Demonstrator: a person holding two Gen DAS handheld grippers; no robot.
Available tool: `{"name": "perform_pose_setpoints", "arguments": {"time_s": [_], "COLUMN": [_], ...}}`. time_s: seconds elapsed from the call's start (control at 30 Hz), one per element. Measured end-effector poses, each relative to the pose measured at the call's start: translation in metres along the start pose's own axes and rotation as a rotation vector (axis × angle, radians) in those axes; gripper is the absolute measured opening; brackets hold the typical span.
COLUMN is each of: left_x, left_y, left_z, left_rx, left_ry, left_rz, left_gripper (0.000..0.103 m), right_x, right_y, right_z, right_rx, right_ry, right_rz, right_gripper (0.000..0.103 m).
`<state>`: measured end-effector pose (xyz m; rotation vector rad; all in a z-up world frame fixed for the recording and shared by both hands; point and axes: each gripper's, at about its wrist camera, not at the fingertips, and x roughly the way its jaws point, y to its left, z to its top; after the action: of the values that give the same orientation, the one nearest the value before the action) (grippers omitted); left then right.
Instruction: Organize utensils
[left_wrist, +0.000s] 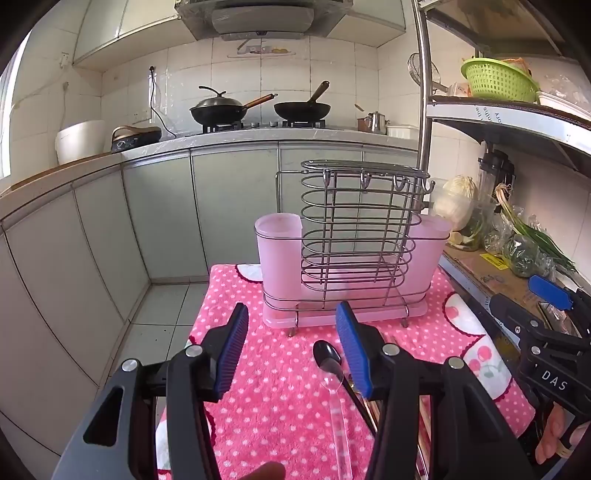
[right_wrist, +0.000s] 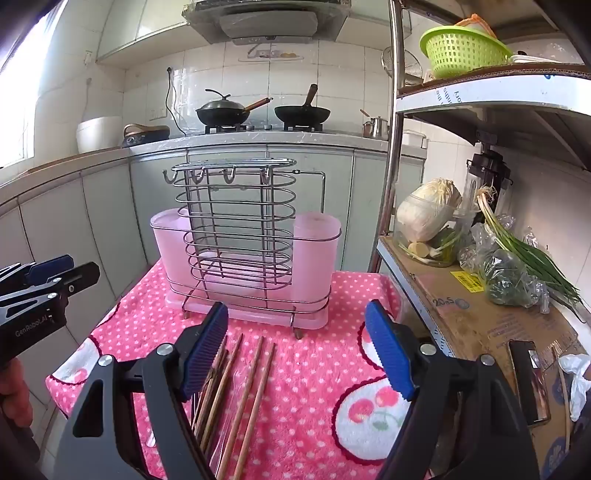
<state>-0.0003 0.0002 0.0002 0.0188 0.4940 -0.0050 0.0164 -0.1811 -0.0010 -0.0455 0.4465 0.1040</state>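
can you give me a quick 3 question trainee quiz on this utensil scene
1. True or false: the rack already holds utensils.
2. The chopsticks lie on the: A) stove B) pink towel C) shelf.
3. What lies by the black spoon?

Key:
1. False; the rack and its pink cups look empty.
2. B, the towel, beneath the open right gripper.
3. A clear spoon, near the open left gripper.
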Motion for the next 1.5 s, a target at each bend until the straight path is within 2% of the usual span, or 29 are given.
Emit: {"name": "perform_pose_setpoints", "arguments": {"time_s": [1.5], "left_x": [-0.011], "left_y": [0.013], "left_z": [0.005], "left_rx": [-0.048], "left_ry": [-0.023], "left_rz": [0.0], "left_gripper": [0.049], "right_x": [-0.015], "right_y": [0.005], "right_z": [0.007], "right_rx": [-0.027], "right_ry": [-0.043], "right_rz": [-0.006], "right_gripper": [0.077]}}
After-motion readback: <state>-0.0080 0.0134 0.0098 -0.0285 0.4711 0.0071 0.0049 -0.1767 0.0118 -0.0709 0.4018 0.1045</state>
